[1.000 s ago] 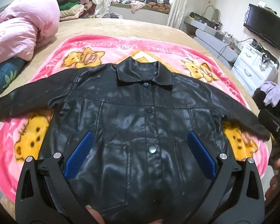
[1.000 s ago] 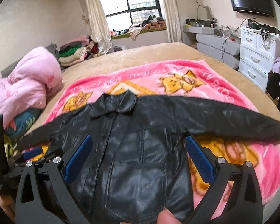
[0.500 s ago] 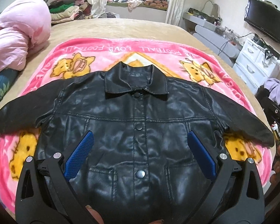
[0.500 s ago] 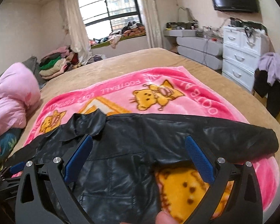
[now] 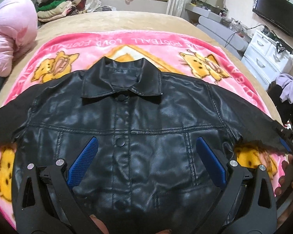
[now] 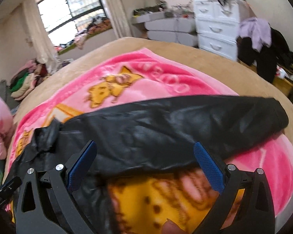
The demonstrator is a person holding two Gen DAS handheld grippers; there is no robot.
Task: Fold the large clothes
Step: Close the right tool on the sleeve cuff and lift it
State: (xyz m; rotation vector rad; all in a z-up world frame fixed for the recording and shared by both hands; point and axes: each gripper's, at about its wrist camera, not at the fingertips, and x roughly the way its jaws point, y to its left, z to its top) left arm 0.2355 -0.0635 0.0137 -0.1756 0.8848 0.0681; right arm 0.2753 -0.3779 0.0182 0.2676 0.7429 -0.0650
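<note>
Over jacket [image 5: 138, 120], both grippers nearer now.

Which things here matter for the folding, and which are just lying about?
For the job:
- black leather jacket, spread flat and buttoned, with its sleeve stretched out
- left hand-held gripper, open above the jacket front
- right hand-held gripper, open near the sleeve

Just lying about:
- pink cartoon blanket under the jacket
- pink duvet
- clothes pile
- white drawers

My left gripper [image 5: 145, 159] hovers wide open over the black leather jacket [image 5: 127, 120], which lies buttoned and spread flat on the pink blanket [image 5: 107, 44].
</note>
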